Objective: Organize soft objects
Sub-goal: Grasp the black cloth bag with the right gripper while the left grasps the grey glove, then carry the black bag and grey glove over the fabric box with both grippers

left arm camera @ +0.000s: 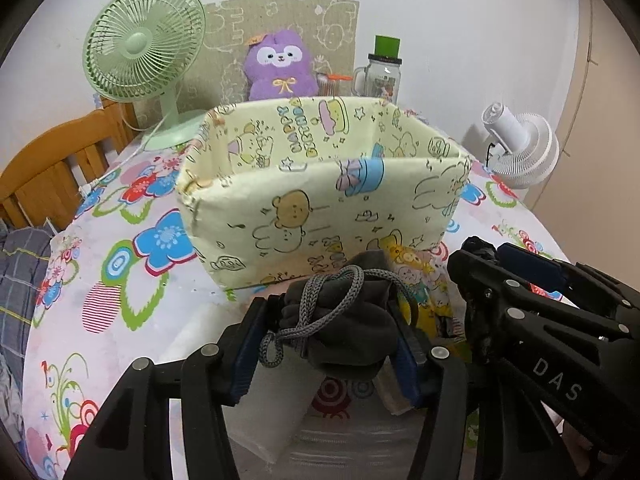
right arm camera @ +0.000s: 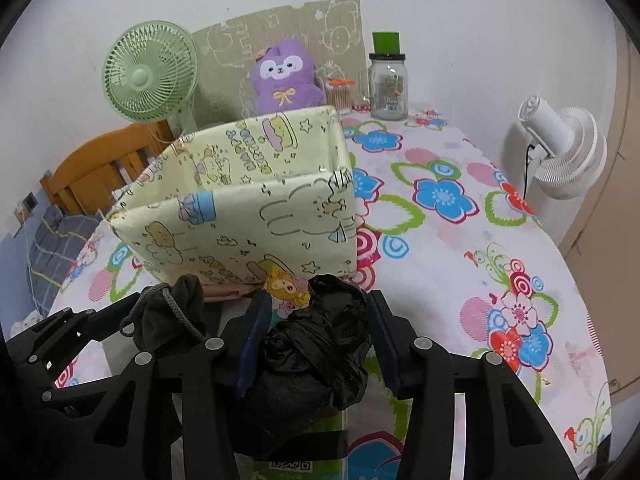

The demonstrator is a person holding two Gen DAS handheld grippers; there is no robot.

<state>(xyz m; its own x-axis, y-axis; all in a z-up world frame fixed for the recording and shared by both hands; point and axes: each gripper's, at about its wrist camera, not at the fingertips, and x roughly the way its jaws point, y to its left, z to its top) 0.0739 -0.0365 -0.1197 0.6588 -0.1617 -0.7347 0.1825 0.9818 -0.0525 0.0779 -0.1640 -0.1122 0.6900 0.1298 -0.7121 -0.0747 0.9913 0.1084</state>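
The left gripper pinched a soft grey drawstring pouch, and the right gripper squeezed a crumpled black plastic bag, both light, compressible, before the fabric box.

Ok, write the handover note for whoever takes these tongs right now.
Left tongs: shut on the grey drawstring pouch, held just in front of the yellow fabric bin.
Right tongs: shut on the crumpled black plastic bag, beside the pouch.
Done: both soft items gripped.
Left: carry each over the bin's near wall and release inside. What the bin already holds cannot be seen. The purple plush sits behind the bin, untouched.
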